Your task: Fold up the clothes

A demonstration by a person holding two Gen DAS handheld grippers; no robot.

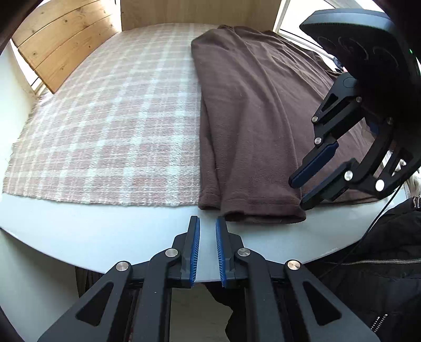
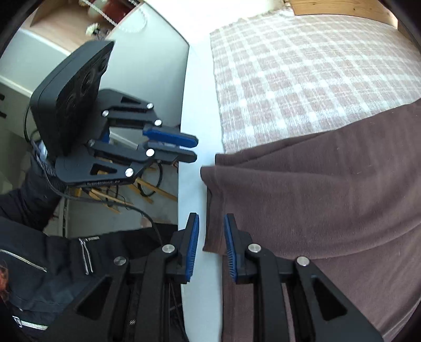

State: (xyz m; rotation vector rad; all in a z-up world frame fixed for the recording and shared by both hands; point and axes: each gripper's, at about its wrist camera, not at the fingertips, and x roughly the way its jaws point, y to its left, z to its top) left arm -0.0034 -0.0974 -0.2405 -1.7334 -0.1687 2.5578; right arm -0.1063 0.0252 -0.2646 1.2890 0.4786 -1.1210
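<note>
On checked woven cloth [image 1: 105, 126], soft brown garment [image 1: 252, 126] folded lengthwise, hem rumpled

A pale bench [image 1: 105, 231] carries a pink-and-white checked cloth [image 1: 110, 121] spread ahead of the claw. Beyond it stand 2 wooden panels: knotty pine planks [image 1: 65, 39] to the far left and a smooth light board [image 1: 197, 10] straight ahead. Bright daylight comes through a window [image 1: 292, 15] at the far right. Below the bench edge, grey floor [image 2: 158, 207] shows.
</note>
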